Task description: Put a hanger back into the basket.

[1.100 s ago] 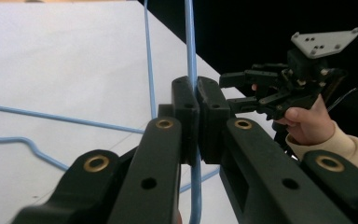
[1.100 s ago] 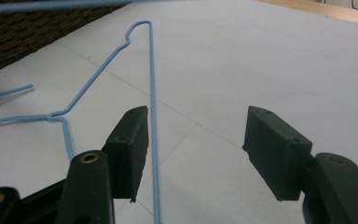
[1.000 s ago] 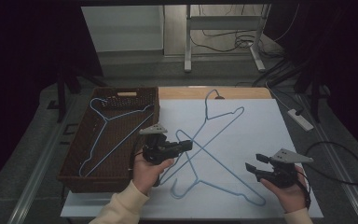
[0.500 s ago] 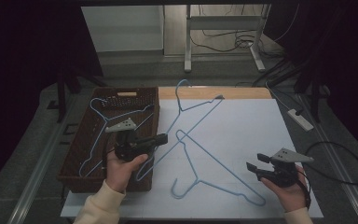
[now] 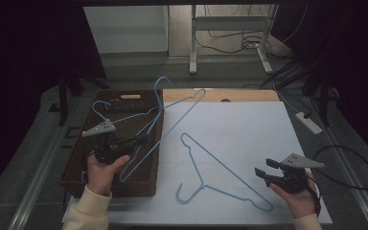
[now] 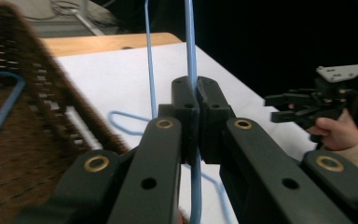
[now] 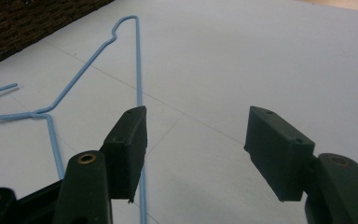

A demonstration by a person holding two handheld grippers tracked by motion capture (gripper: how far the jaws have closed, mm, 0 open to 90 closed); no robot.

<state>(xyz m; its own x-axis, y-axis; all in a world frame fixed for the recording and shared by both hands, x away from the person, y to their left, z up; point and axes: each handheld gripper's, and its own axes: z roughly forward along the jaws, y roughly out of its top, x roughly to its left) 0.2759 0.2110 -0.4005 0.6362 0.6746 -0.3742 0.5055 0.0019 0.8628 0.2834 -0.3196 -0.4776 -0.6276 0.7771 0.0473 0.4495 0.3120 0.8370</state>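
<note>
The light-blue wire hanger (image 5: 172,120), clamped in the left gripper (image 5: 139,139) fingers, hangs over the brown wicker basket (image 5: 76,165), so stowing is under way; lowering and release probably follow. Right of the basket, the right gripper (image 5: 263,173) waits open.

basket (image 5: 72,175) left, hanger (image 5: 220,175) on table (image 5: 249,124)

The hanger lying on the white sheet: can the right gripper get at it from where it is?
Probably yes. The right gripper has open, empty jaws beside the hanger, whose wire lies flat on the white sheet with nothing between them.
</note>
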